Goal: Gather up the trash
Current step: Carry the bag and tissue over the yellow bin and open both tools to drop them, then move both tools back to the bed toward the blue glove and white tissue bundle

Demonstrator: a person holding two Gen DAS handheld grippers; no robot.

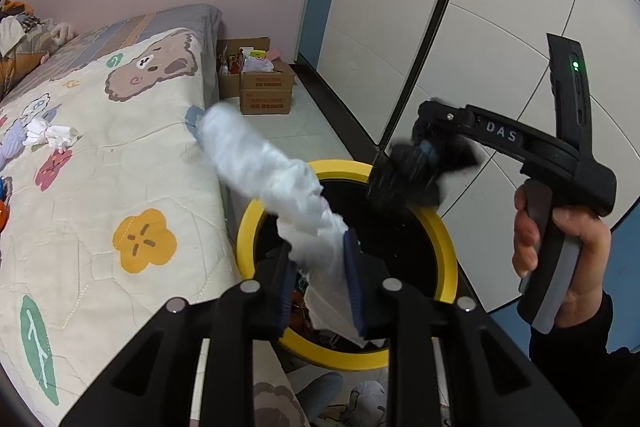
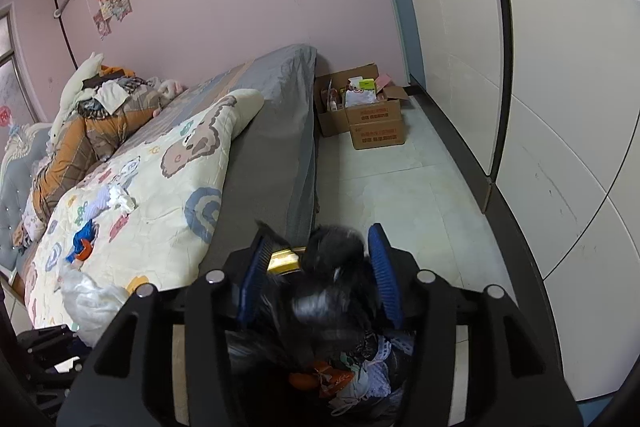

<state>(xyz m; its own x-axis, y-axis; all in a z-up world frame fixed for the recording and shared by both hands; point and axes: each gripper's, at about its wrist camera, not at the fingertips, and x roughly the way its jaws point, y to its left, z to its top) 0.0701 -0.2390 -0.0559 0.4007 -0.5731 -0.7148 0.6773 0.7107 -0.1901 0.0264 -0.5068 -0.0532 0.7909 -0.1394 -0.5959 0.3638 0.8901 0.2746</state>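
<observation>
the left gripper (image 1: 320,283) sits nearest the lens, its blue pads (image 1: 354,279) on either side of a long white wad of tissue (image 1: 276,183); the right pad lies against the paper, but whether the left one touches it cannot be told. the wad runs up and away from the jaws, over the near rim of a yellow-rimmed trash bin (image 1: 448,251) lined with a black bag, toward the edge of the bed. below the jaws, trash shows inside the bin. across the bin's far rim the right gripper (image 1: 412,167), held in a hand (image 1: 560,247) with a dark sleeve, hangs over the opening with a blurred black plastic bag (image 1: 404,179) at its tip. in the right wrist view that gripper's (image 2: 320,267) blue pads stand spread apart, the black bag (image 2: 332,267) lying loose between them with a gap on each side, and crumpled orange and white trash (image 2: 340,379) shows below. left of the bin lies the bed's patterned quilt (image 1: 120,187), with another crumpled white tissue (image 1: 52,135) on it, well in from the edge. farther off, on the tiled floor by the foot of the bed, stand open cardboard boxes (image 1: 264,91) full of packets, beside the white wardrobe doors (image 1: 440,7).
</observation>
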